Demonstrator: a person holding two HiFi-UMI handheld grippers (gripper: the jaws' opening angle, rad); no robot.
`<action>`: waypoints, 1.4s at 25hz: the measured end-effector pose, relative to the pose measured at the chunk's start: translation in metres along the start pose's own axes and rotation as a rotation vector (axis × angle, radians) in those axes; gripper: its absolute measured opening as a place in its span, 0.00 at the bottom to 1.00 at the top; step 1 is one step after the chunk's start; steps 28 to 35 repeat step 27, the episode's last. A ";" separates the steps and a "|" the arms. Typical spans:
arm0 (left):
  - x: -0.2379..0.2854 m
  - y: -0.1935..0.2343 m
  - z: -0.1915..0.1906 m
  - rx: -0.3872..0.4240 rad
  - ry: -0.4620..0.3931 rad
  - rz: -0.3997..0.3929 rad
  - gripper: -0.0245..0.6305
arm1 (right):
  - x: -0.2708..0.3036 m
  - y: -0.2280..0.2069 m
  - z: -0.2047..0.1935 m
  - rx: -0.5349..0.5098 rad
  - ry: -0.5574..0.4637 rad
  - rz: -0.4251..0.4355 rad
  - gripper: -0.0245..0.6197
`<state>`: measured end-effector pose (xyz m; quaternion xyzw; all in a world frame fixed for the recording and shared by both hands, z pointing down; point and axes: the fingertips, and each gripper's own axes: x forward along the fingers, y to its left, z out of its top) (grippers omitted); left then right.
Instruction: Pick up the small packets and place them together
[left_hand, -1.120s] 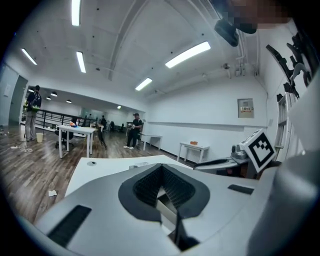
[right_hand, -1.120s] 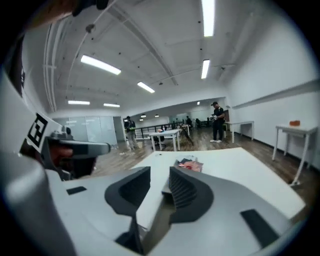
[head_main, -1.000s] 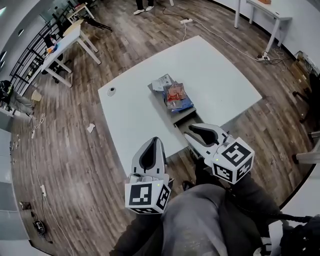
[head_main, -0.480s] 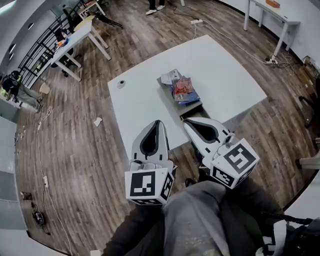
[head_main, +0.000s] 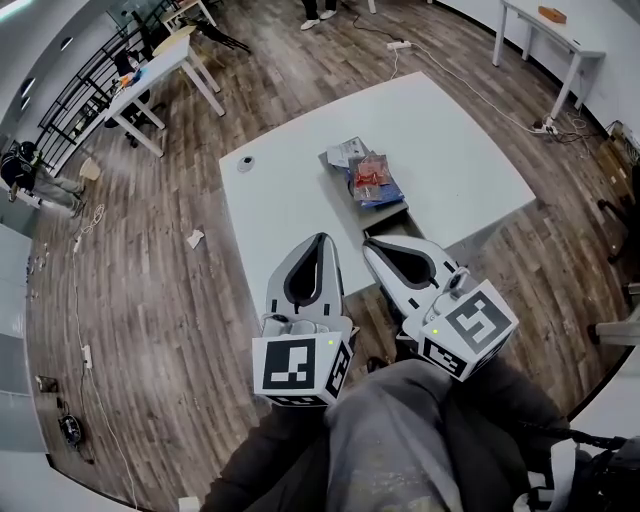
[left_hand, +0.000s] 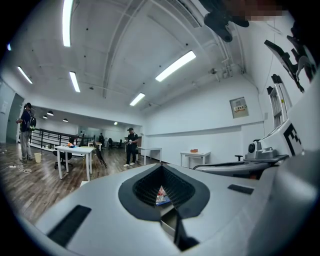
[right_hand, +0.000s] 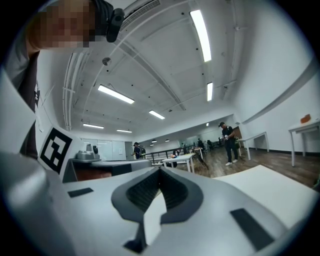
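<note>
Several small packets lie piled on a grey tray (head_main: 388, 216) at the middle of the white table (head_main: 290, 215): a red one (head_main: 370, 173) on a blue one (head_main: 385, 194), and a pale one (head_main: 346, 151) behind them. My left gripper (head_main: 322, 238) hangs over the table's near edge, shut and empty. Beside it, my right gripper (head_main: 368, 243) is also shut and empty, its tips just short of the tray's near end. In the left gripper view the packets (left_hand: 161, 193) show far ahead through the left gripper (left_hand: 161, 165). The right gripper (right_hand: 160, 168) points past the table.
A small round object (head_main: 245, 163) sits on the table's left part. Other white tables stand at the upper left (head_main: 160, 75) and upper right (head_main: 545, 25). A power strip (head_main: 400, 44) and a paper scrap (head_main: 195, 238) lie on the wood floor. People stand far off.
Both grippers have risen and now reach further up the picture, over the table's near edge. The right gripper's jaws look narrower than a second ago. The packets have not moved.
</note>
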<state>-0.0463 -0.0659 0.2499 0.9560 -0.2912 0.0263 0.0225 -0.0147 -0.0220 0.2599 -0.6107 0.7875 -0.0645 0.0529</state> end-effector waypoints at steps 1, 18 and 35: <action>0.000 -0.001 0.001 0.000 -0.001 0.000 0.03 | 0.000 0.000 0.001 -0.008 0.000 -0.001 0.05; -0.009 0.004 -0.010 -0.029 0.006 0.005 0.03 | 0.000 -0.001 -0.001 -0.020 0.001 -0.034 0.05; -0.011 0.005 -0.008 -0.036 0.009 0.000 0.03 | 0.000 0.002 0.002 -0.024 -0.004 -0.034 0.05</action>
